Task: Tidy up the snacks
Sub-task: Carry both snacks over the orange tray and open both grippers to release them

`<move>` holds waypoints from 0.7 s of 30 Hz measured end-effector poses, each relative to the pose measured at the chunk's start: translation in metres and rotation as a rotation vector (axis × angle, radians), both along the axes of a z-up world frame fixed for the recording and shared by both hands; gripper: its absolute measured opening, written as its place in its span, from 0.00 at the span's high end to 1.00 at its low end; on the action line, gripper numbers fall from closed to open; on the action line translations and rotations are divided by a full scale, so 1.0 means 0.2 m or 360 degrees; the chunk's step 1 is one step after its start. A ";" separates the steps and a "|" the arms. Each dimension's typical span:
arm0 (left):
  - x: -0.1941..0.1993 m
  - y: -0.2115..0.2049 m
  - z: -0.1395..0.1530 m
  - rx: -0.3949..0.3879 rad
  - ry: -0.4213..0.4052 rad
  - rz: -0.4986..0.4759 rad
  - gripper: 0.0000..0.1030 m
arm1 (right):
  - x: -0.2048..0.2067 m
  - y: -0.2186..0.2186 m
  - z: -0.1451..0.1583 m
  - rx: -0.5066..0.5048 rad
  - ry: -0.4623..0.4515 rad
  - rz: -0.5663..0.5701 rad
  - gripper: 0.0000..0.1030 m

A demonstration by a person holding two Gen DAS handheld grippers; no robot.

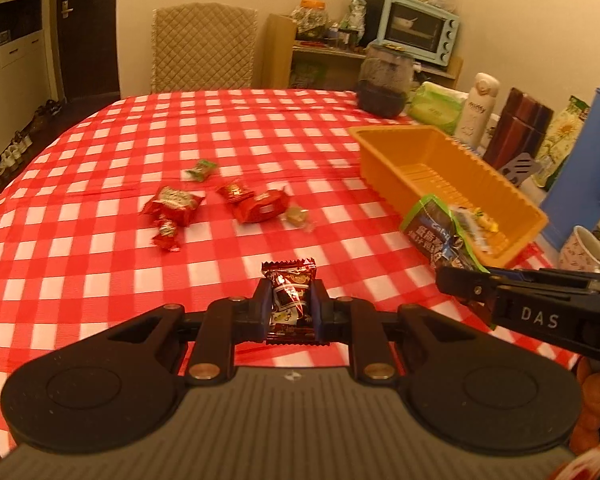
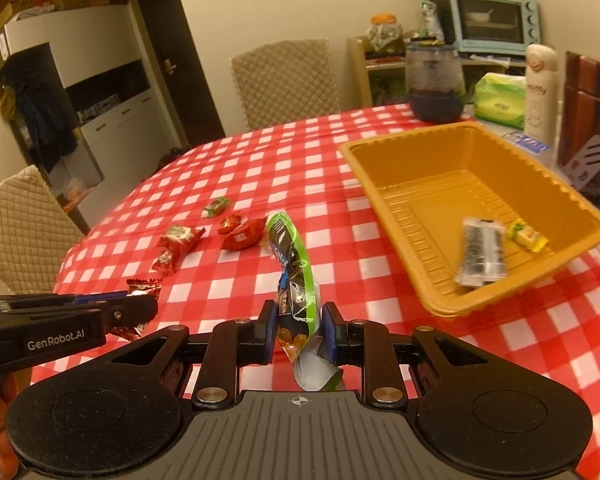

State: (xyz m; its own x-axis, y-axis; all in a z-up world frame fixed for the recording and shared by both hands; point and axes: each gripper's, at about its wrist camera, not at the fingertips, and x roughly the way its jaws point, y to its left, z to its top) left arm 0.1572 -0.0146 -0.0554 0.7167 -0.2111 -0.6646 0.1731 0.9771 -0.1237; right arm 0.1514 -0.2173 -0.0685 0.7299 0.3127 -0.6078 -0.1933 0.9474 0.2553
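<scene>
At the bottom centre of the left wrist view our left tool [image 1: 291, 307] pinches a dark brown candy [image 1: 289, 300] squarely between its fingers, above the checked counter [image 1: 100, 248]. In the right wrist view our right tool [image 2: 299, 334] is closed on a green-edged snack packet [image 2: 294, 276] that stands tall and bends toward the upper left. Beyond, at right, the orange tray [image 2: 384, 184] already holds a dark bar [image 2: 482, 254] and a yellow sweet [image 2: 527, 235]. Red candies [image 2: 204, 240] lie loose at mid-frame. We judge the floppy packet may catch the tray rim and spill outside, since it is gripped only near its lower end.
</scene>
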 end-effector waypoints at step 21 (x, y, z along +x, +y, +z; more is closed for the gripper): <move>0.20 -0.49 0.15 -0.0078 -0.0075 -0.0264 0.83 | 0.06 -0.38 0.21 -0.0037 -0.0127 -0.0226 0.76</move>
